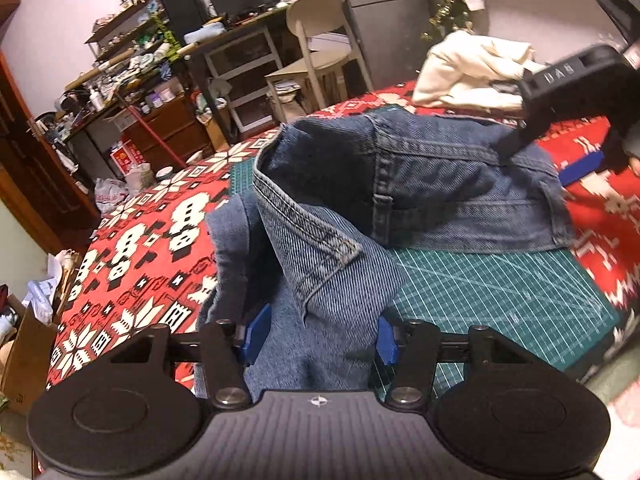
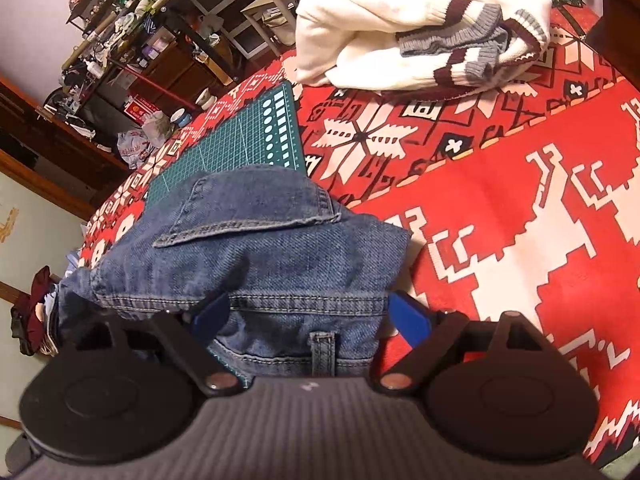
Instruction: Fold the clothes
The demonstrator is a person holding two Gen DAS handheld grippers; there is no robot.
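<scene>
Left wrist view: jeans (image 1: 400, 184) half-folded on cutting mat (image 1: 500, 292).
Left gripper (image 1: 318, 340) clamped on bunched denim; right gripper (image 2: 310, 318) spread wide, waistband between its fingers, unpinched. Advise carrying the fold over squarely, edges aligned.

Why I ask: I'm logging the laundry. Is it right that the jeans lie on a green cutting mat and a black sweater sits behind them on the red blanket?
Not quite. The sweater is cream white with maroon and grey striped cuffs, as the right wrist view shows. The jeans do lie on the green cutting mat, on the red blanket.
</scene>
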